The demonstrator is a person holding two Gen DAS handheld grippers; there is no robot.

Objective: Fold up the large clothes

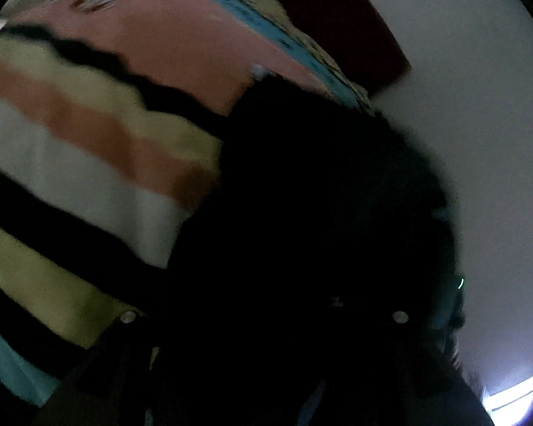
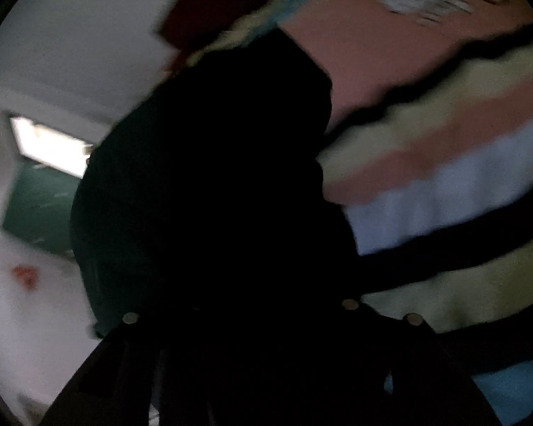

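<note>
Both views are dark and smeared. A black cloth bunches up right in front of my left gripper and hides the fingers; it rises from between the jaws, so the gripper looks shut on it. The same black cloth covers my right gripper in the same way. Beside it lies a striped fabric in yellow, orange, white and black bands, at the left of the left wrist view. In the right wrist view the striped fabric is at the right.
A salmon sheet with a teal edge lies beyond the stripes, also the salmon sheet. A dark red panel and a pale wall stand behind. A bright light patch and a green surface show at the left.
</note>
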